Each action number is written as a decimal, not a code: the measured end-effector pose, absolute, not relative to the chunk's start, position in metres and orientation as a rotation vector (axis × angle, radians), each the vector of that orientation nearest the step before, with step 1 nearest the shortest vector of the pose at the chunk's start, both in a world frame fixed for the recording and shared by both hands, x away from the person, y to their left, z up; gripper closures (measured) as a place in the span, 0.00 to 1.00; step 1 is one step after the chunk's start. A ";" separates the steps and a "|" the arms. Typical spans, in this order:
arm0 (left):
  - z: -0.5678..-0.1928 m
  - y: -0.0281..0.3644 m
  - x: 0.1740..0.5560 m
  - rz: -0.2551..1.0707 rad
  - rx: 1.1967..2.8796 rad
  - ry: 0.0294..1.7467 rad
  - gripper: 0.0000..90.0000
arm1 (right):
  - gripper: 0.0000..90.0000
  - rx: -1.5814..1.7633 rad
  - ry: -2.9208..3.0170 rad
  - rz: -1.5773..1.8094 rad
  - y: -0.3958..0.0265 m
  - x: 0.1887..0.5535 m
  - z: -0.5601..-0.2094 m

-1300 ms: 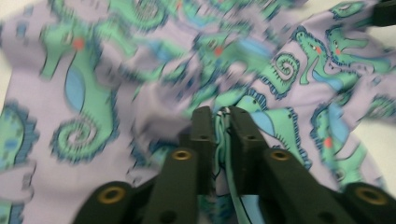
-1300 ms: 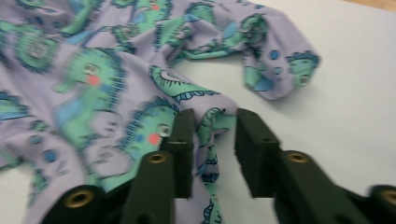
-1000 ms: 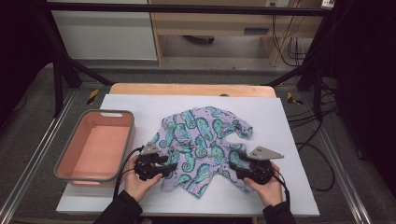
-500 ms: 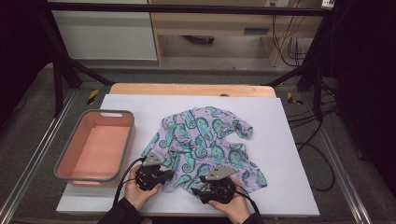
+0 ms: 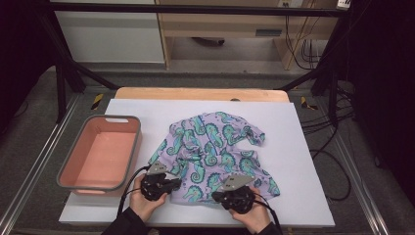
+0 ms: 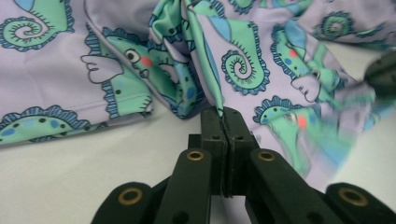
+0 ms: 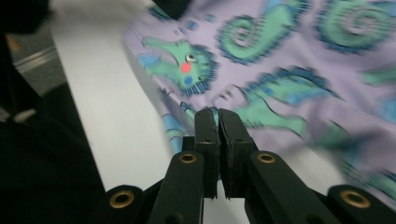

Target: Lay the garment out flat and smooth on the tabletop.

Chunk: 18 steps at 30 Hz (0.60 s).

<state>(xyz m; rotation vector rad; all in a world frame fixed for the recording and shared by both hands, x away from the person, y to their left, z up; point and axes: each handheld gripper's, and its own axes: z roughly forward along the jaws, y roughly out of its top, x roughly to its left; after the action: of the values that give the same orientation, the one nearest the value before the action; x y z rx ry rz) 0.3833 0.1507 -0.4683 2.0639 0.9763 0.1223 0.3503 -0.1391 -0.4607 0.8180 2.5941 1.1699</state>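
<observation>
Pinching the near hem of the lilac seahorse-print cloth garment (image 5: 215,152), the left gripper (image 5: 172,184) and right gripper (image 5: 219,196) have just closed their fingers on it.

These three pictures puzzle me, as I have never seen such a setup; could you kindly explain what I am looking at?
A person holds a two-jaw gripper in each hand at a table. The high view looks down from above; the other two come from cameras riding on each gripper, looking along its black jaws. A seahorse-print garment lies on the white surface, with a pink bin to its left. The left gripper and the right gripper have just closed, each pinching the cloth's near edge.
</observation>
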 end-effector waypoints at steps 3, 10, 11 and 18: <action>-0.468 0.145 0.378 0.165 2.092 0.975 0.97 | 0.79 0.844 2.596 1.217 -0.154 0.348 -0.460; -0.474 0.146 0.370 0.159 2.086 0.998 0.65 | 0.63 0.994 2.336 1.130 -0.204 0.349 -0.450; -0.475 0.146 0.369 0.154 2.086 1.003 0.65 | 0.61 1.024 2.312 1.096 -0.212 0.349 -0.452; -0.480 0.143 0.364 0.121 2.091 1.002 0.83 | 0.72 1.093 2.385 1.069 -0.222 0.355 -0.473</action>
<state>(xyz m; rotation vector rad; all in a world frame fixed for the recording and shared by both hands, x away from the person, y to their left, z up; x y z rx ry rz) 0.3641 0.1433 -0.4796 2.0906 1.0021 0.1213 0.3547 -0.2220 -0.4727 1.0928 2.3852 1.0687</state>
